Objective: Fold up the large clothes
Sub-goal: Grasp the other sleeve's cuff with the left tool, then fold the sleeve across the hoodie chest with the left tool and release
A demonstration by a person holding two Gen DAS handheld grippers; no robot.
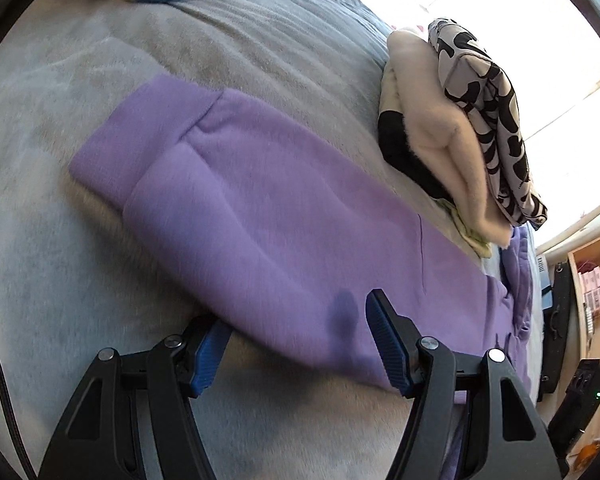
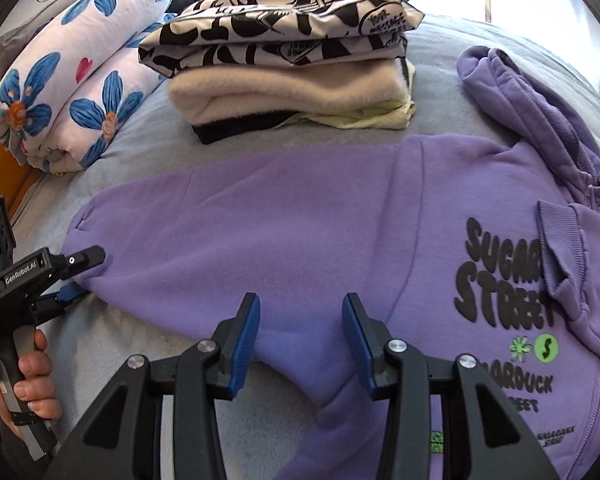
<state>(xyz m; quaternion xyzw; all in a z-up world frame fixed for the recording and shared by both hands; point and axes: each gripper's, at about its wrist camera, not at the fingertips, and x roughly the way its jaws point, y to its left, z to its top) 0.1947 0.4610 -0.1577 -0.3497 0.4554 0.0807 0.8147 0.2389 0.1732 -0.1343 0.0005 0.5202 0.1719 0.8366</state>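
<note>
A purple hoodie [image 2: 300,216] with black "SUGAR STREET" lettering lies flat on the grey bed [image 2: 440,44], hood at the upper right. One ribbed cuff [image 2: 556,248] rests on its chest. Its other sleeve [image 1: 260,208] stretches out to the left. My left gripper [image 1: 298,344] is open and straddles the sleeve's near edge, blue pads apart and not pressing. From the right wrist view, the left gripper [image 2: 82,276] sits at the sleeve's far left end, held by a hand [image 2: 24,372]. My right gripper [image 2: 300,344] is open over the sleeve's lower edge, with fabric between its pads but not pinched.
A stack of folded clothes [image 2: 292,72], black-and-white print on cream fleece, stands just behind the hoodie and shows too in the left wrist view [image 1: 460,128]. A rolled flowered quilt [image 2: 72,92] lies at the back left. A wooden shelf [image 1: 596,280] stands beside the bed.
</note>
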